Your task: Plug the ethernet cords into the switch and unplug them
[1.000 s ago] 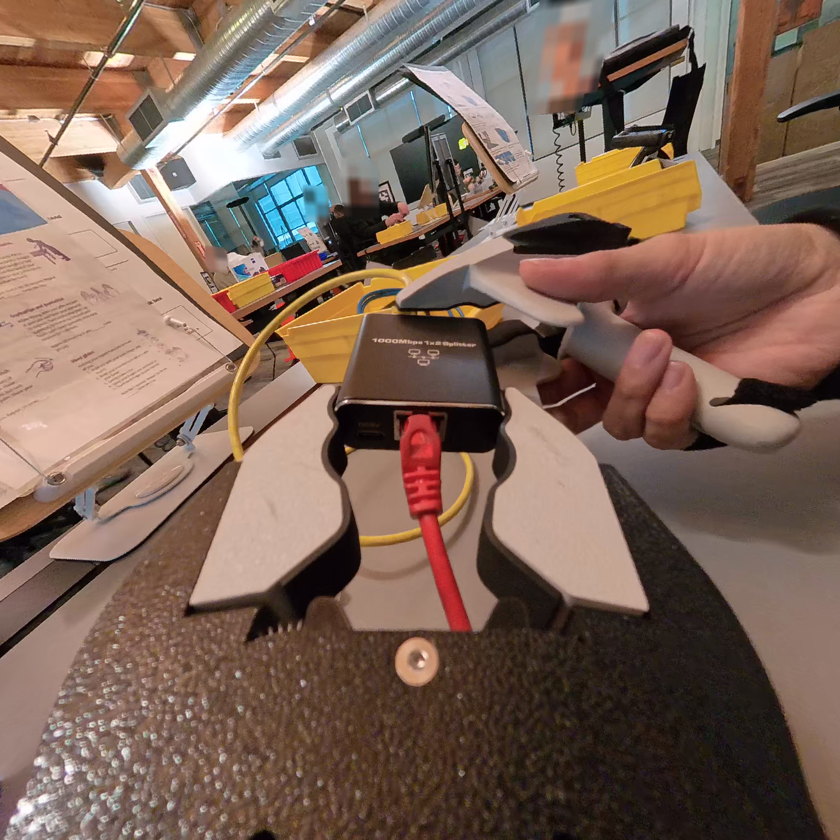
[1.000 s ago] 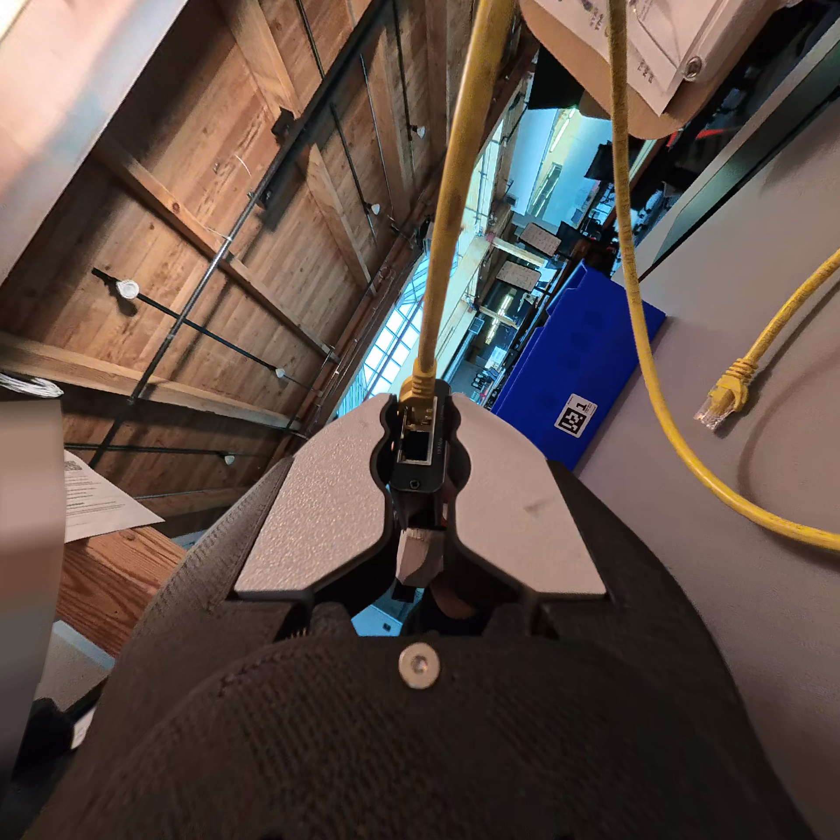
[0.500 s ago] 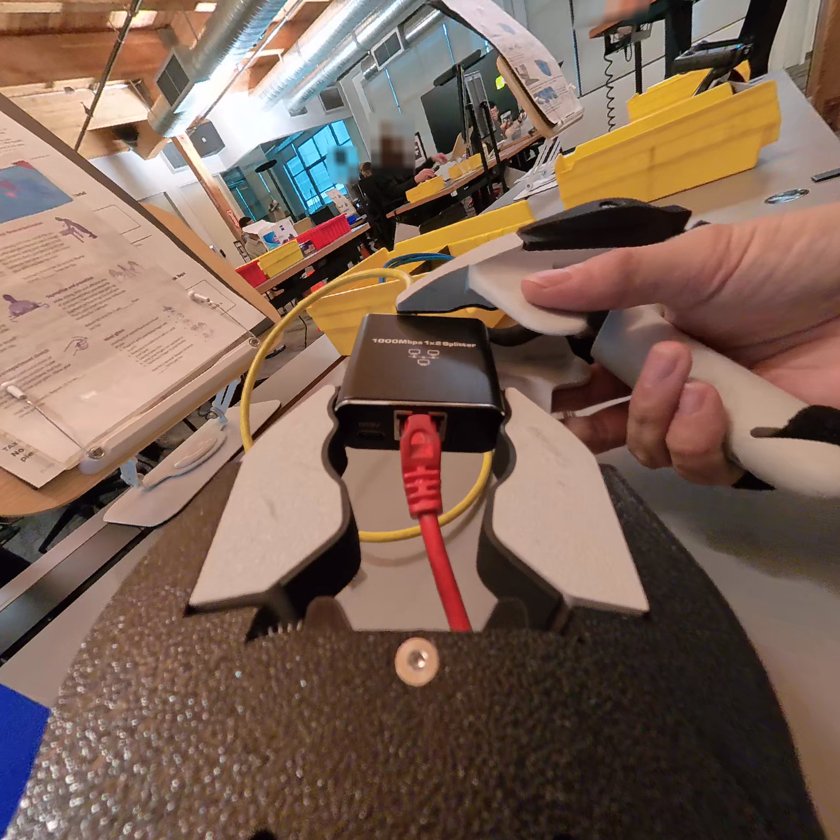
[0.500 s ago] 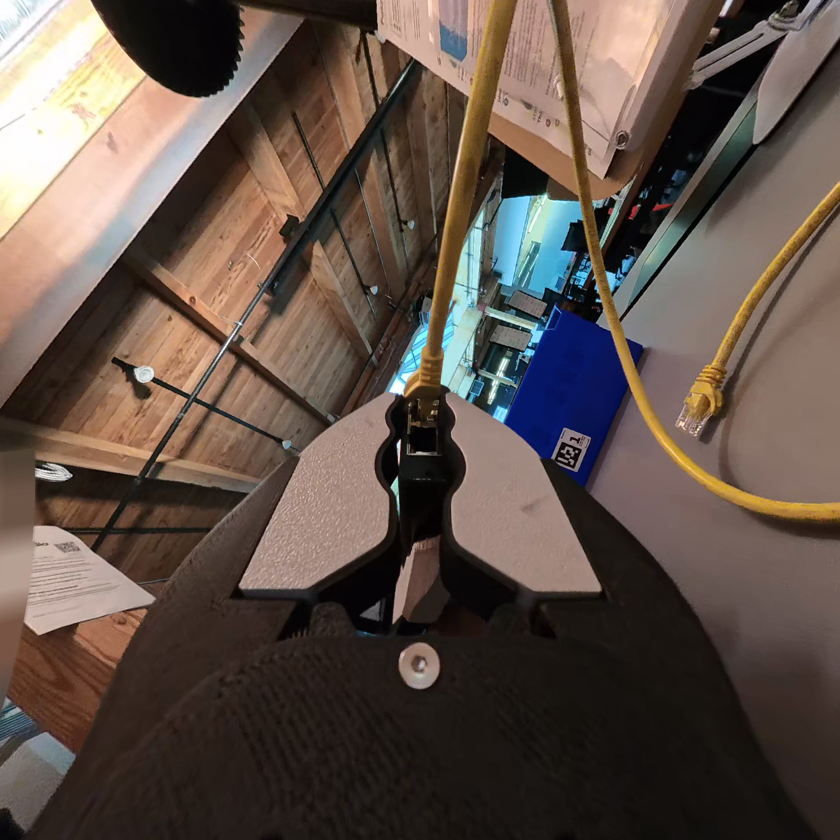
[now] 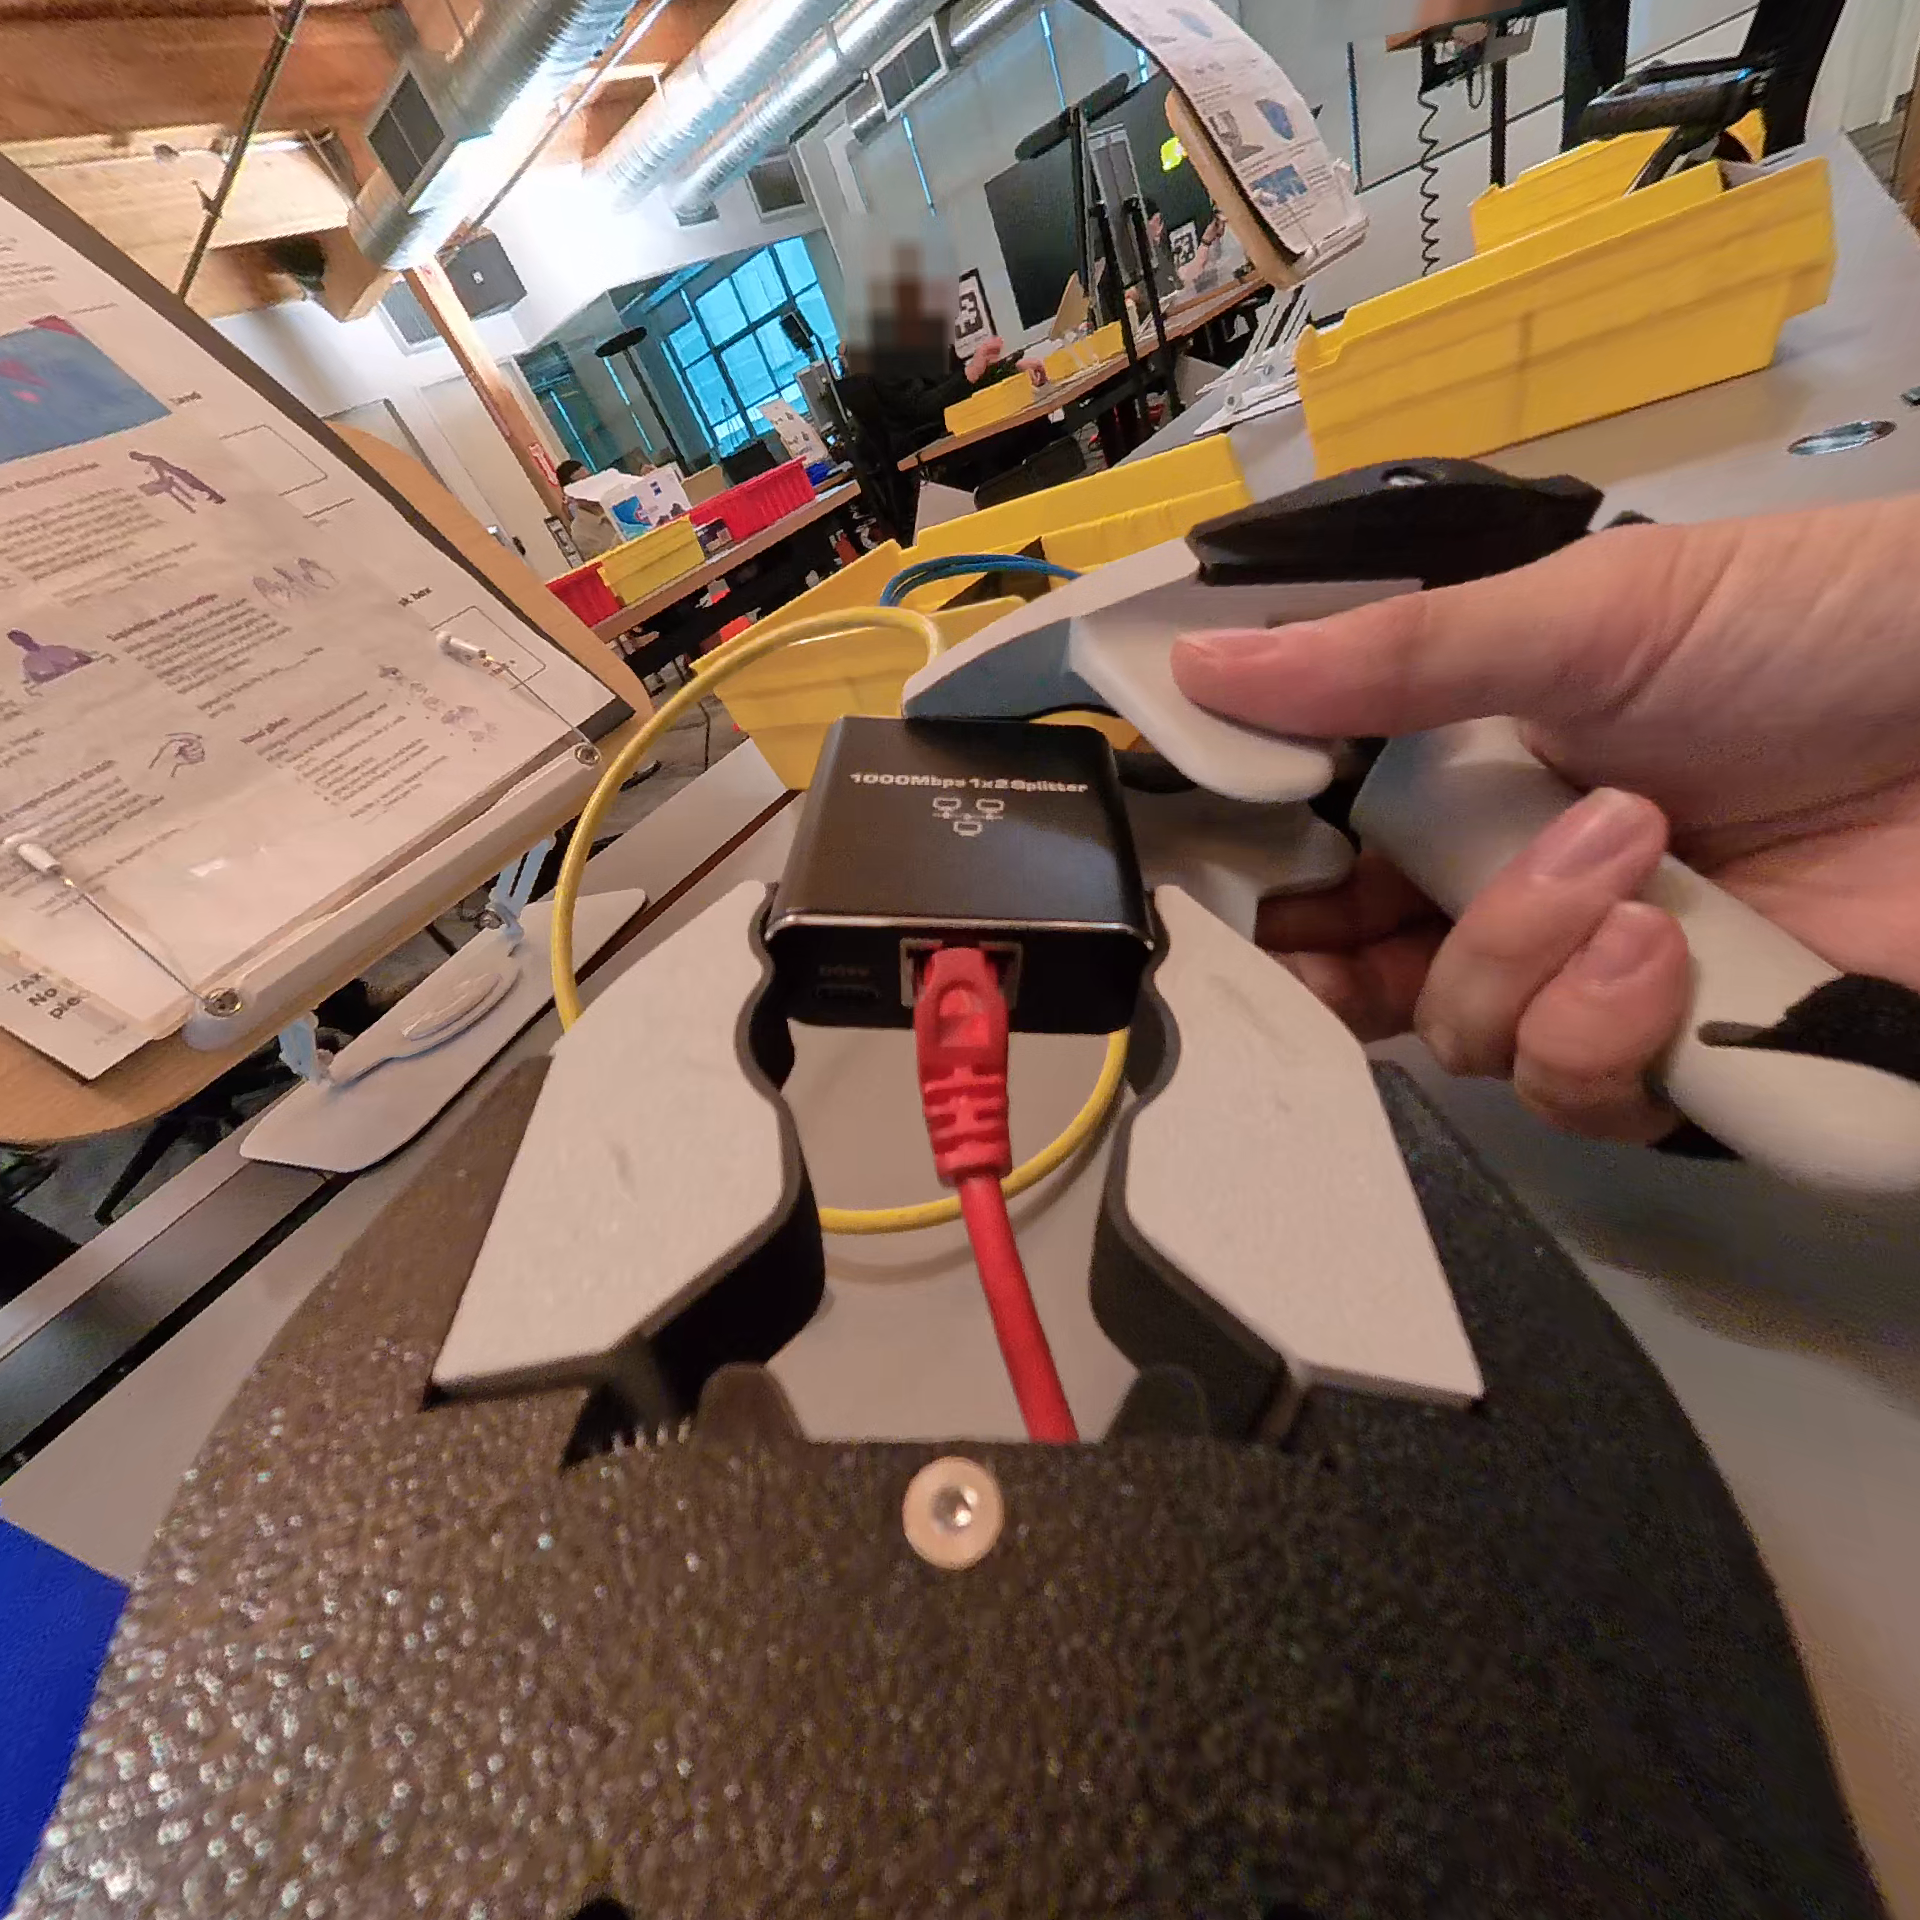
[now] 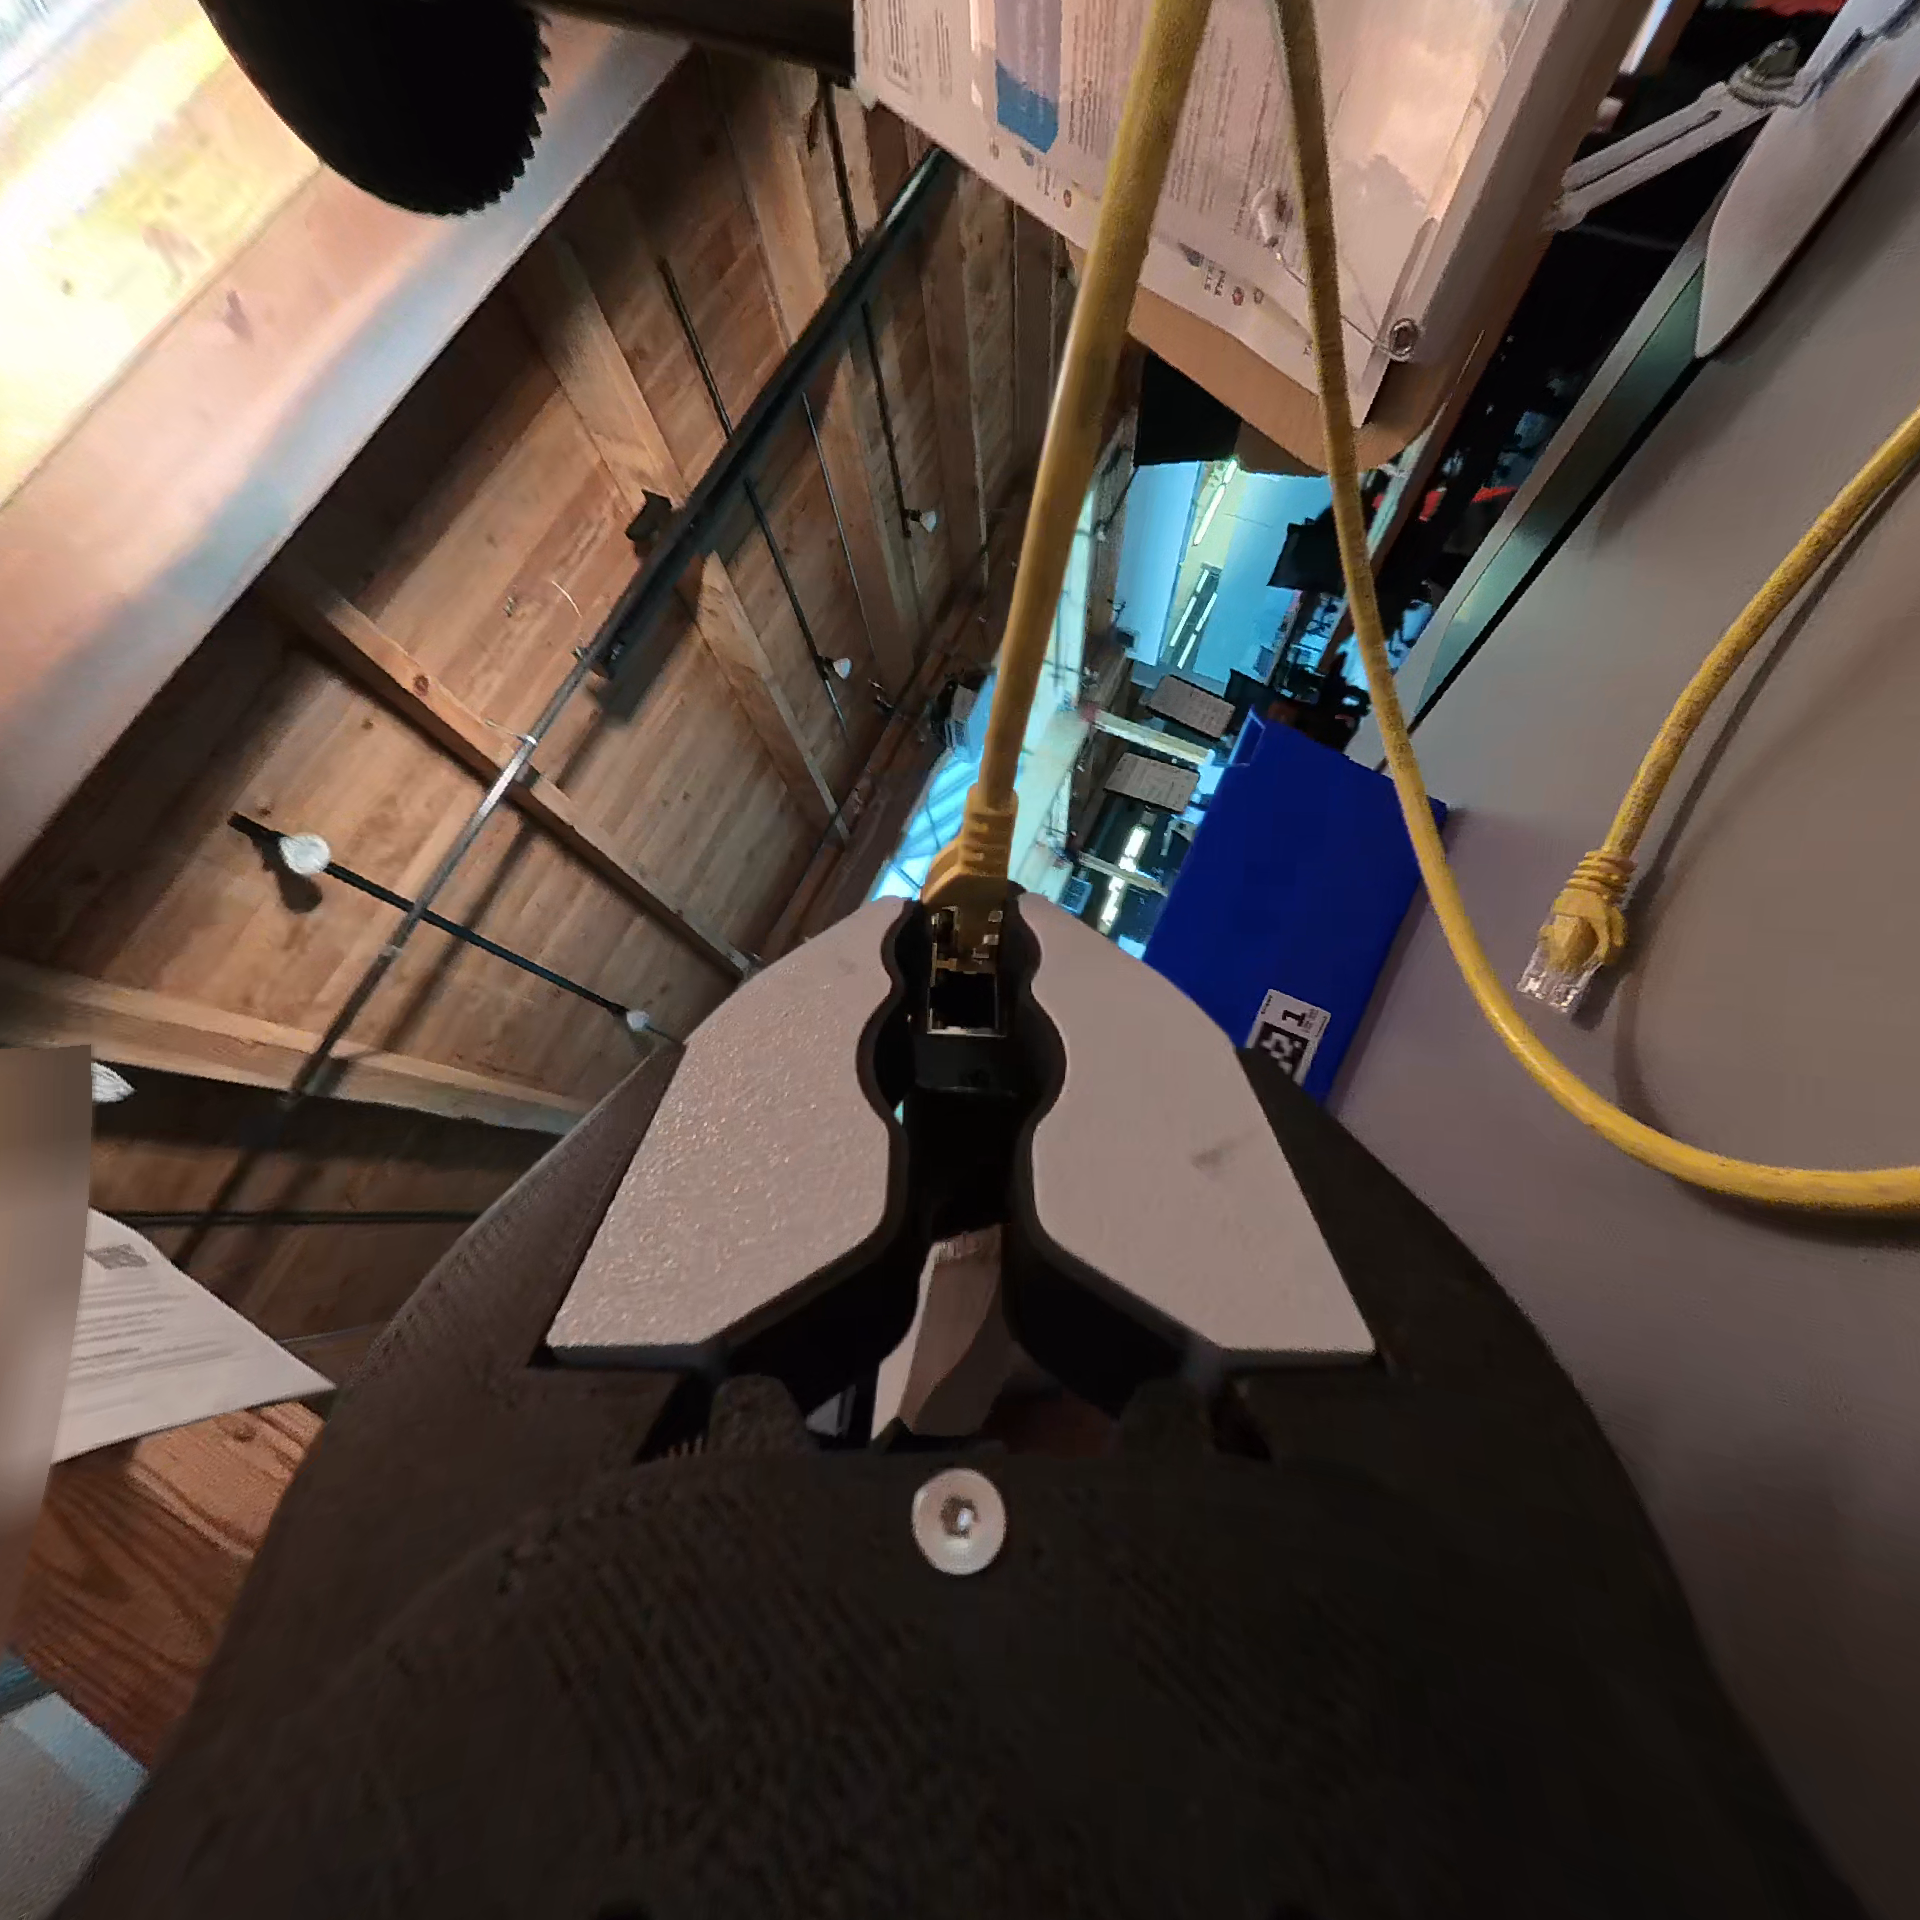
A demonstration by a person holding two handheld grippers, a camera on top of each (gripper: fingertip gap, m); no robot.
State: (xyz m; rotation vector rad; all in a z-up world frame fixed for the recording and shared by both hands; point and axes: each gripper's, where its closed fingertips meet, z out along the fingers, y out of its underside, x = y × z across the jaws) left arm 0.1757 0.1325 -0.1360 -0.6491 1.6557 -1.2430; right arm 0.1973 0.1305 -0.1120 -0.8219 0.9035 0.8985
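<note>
While the left gripper (image 5: pixel 961 997) is clamping the switch (image 5: pixel 961 862), the right gripper (image 6: pixel 961 1023), pinching its far end, should be steadying it squarely.

Even indoor daylight from the far windows (image 5: pixel 727 343); my wide lens bends the edges, and my hand (image 5: pixel 1621 790) blurs slightly.

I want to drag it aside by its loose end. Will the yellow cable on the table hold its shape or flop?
The yellow cable will probably flop: it lies in slack curves on the grey table, so it likely trails rather than slides as one piece. Its free plug looks light and may skitter. The end plugged into the black switch would likely tug it.
</note>
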